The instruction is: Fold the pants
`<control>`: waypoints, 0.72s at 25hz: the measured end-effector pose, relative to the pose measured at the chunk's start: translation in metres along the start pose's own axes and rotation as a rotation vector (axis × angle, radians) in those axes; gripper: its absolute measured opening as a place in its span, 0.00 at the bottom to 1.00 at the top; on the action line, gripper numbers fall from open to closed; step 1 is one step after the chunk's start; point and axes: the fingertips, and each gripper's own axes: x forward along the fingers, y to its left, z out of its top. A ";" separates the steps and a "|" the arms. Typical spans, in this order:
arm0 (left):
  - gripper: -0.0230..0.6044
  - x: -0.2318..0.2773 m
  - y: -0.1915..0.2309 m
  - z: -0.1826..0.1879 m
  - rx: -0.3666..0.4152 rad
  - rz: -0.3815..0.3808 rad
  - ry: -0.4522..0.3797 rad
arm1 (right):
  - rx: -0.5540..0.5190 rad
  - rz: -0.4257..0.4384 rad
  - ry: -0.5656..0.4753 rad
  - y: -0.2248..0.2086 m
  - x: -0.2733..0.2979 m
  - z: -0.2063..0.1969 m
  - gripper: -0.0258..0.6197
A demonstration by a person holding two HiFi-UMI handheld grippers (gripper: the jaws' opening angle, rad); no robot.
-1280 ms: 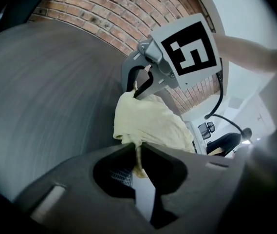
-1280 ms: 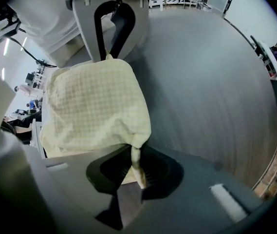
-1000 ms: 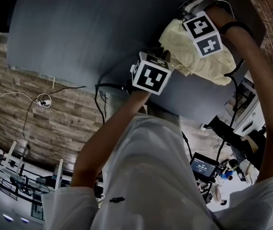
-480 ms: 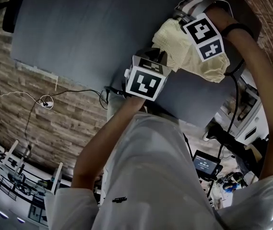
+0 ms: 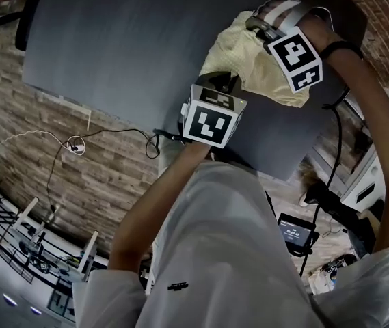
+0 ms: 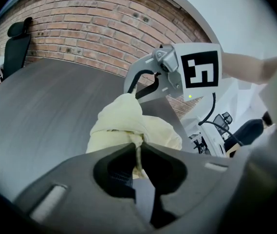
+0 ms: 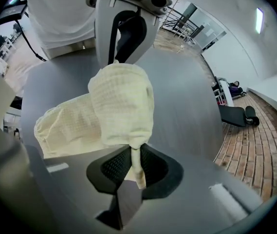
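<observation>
The pale yellow pants [image 5: 249,67] hang bunched between my two grippers above the dark grey table [image 5: 126,39]. My left gripper [image 5: 223,86], under its marker cube, is shut on a thin fold of the cloth; in the left gripper view the jaws [image 6: 137,155] pinch that fold and the pants [image 6: 123,126] bulge just beyond. My right gripper [image 5: 262,26] is shut on another edge; in the right gripper view its jaws [image 7: 134,162] clamp a twisted strip, and the pants [image 7: 119,106] droop toward the table [image 7: 187,106]. The two grippers are close together.
A brick wall [image 6: 94,28] and a black chair [image 6: 14,48] stand beyond the table's far side. A cable [image 5: 71,142] lies on the wood-pattern floor at the left. A stand with a small screen [image 5: 297,232] is at the lower right.
Both grippers have risen and moved together over the table, carrying the pants. The cloth now hangs more bunched and higher off the surface.
</observation>
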 end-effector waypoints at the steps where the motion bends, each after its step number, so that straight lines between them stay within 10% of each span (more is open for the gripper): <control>1: 0.09 0.004 -0.009 0.000 0.007 0.000 0.001 | 0.004 -0.012 0.001 0.008 -0.003 -0.003 0.13; 18: 0.24 0.089 -0.120 -0.049 0.088 -0.121 0.145 | 0.208 0.100 0.040 0.184 0.024 -0.040 0.27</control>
